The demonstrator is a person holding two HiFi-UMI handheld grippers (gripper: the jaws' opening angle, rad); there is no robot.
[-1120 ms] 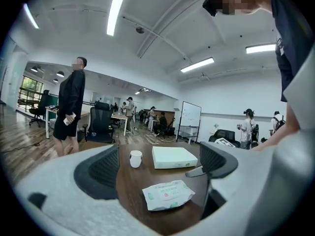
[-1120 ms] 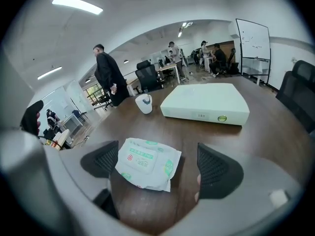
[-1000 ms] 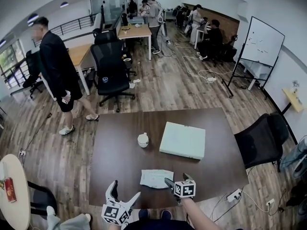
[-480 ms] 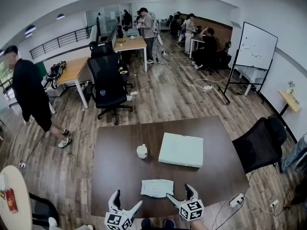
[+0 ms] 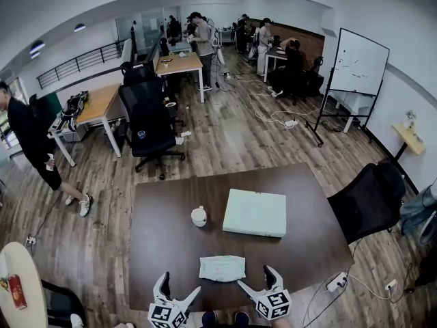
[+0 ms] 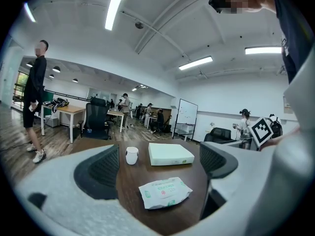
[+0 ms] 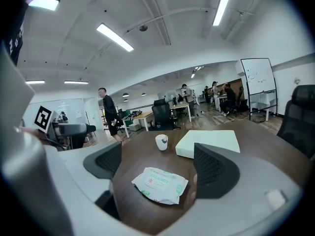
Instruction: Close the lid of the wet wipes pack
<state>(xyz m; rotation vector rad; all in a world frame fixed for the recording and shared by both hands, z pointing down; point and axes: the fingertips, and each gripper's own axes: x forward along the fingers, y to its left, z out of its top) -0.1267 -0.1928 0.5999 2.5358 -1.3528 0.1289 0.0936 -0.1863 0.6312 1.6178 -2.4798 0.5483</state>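
Observation:
The wet wipes pack point(image 5: 222, 268) lies flat on the dark wooden table point(image 5: 157, 251) near its front edge, and its lid looks flat against the top. My left gripper point(image 5: 179, 287) hovers open in front of the pack's left corner, apart from it. My right gripper point(image 5: 255, 279) hangs off the pack's right corner with its jaws closing and nothing between them. The left gripper view has the pack point(image 6: 164, 192) low between that gripper's point(image 6: 160, 163) spread jaws, clear of both. In the right gripper view the pack point(image 7: 160, 185) sits below that gripper point(image 7: 157, 163), untouched.
A white cup point(image 5: 199, 216) and a flat pale green box point(image 5: 255, 212) stand mid-table beyond the pack. A black office chair point(image 5: 372, 200) is at the table's right side. Another chair point(image 5: 147, 125), desks, a whiteboard point(image 5: 355, 63) and a person point(image 5: 27, 139) are farther off.
My right gripper has come away from the pack's right edge, back toward the near table edge, and its jaws have narrowed. The left gripper stayed put. The person at the left walked away leftward.

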